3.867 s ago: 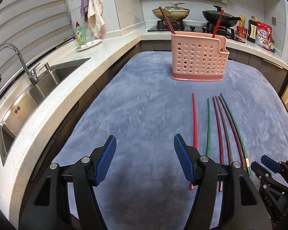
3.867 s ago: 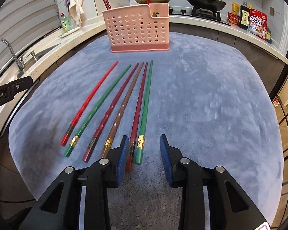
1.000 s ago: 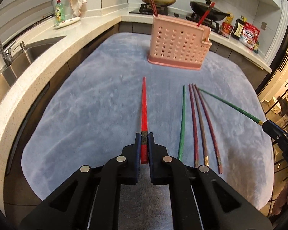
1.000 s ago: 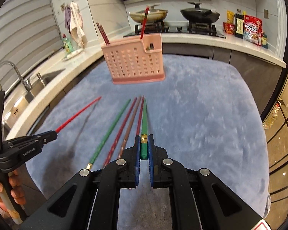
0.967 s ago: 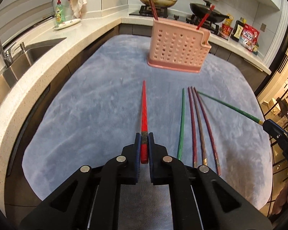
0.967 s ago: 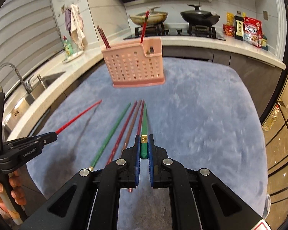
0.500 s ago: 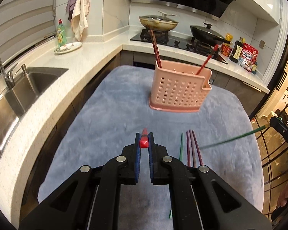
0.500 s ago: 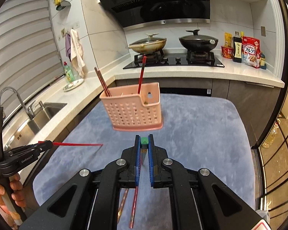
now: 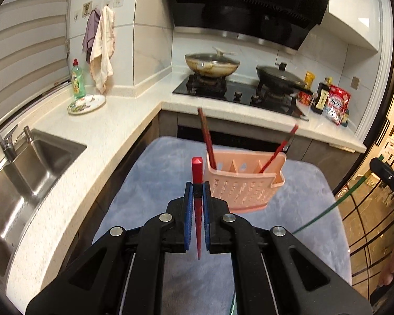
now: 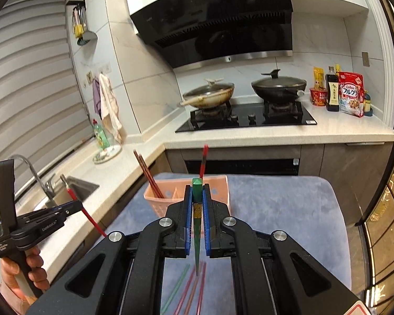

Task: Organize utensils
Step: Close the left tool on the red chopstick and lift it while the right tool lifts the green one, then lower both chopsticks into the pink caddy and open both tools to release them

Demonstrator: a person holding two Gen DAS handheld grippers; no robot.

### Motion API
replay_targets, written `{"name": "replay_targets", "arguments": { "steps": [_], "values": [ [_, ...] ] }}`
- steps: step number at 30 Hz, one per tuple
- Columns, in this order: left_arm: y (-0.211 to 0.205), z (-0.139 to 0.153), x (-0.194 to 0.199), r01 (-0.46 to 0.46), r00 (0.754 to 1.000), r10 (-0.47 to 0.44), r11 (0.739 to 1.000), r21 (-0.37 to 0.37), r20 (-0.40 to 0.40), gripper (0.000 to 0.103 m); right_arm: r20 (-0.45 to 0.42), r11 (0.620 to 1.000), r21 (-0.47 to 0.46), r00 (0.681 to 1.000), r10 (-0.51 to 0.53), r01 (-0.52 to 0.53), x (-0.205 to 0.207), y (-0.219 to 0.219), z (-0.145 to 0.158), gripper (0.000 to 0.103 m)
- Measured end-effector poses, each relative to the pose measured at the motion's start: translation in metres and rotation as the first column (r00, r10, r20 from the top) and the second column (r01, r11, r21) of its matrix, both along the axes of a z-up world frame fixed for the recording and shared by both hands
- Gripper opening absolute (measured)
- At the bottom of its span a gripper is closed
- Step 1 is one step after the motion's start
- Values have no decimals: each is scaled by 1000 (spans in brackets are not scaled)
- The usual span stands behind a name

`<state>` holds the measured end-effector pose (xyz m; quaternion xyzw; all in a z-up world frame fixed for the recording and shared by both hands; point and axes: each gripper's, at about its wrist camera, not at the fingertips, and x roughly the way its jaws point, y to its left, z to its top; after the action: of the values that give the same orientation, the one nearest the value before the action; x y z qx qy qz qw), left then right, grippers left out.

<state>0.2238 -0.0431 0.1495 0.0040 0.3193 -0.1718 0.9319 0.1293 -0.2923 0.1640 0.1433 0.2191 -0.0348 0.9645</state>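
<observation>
Above the blue-covered surface (image 9: 149,178), left claw (image 9: 197,191) grips a red chopstick (image 9: 197,173); right claw (image 10: 197,197) grips a green chopstick (image 10: 197,186). Both hang before the pink basket (image 9: 247,191); four chopsticks (image 10: 189,286) lie below.

Left gripper (image 9: 197,191): black frame, blue pads; red chopstick (image 9: 197,183): plain red; right gripper (image 10: 197,197): black frame, blue pads; green chopstick (image 10: 197,210): green with a gold band; utensil basket (image 9: 244,189): pale pink, perforated in rows; table mat (image 9: 149,183): grey-blue; loose chopsticks (image 10: 189,286): green, red, brown; countertop (image 9: 73,162): speckled white; dish-soap bottle (image 9: 78,80): green, red cap
</observation>
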Motion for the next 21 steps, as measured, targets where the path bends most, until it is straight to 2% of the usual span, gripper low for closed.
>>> {"name": "replay_targets", "arguments": {
  "steps": [8,12,17,21],
  "values": [
    [-15,80,22,4,988,8,997,-77,155,7,132,999,34,991,2,-6,44,-10,47,7],
    [-26,102,38,-2,980,23,994,-109,199,7,177,1000,26,984,-16,11,67,-12,64,7],
    [-40,98,62,-16,978,39,994,-112,207,7,200,999,21,979,-31,27,95,-13,67,7],
    [-49,76,78,-20,985,37,995,-99,171,7,162,1000,18,986,-26,23,117,-13,51,7]
  ]
}}
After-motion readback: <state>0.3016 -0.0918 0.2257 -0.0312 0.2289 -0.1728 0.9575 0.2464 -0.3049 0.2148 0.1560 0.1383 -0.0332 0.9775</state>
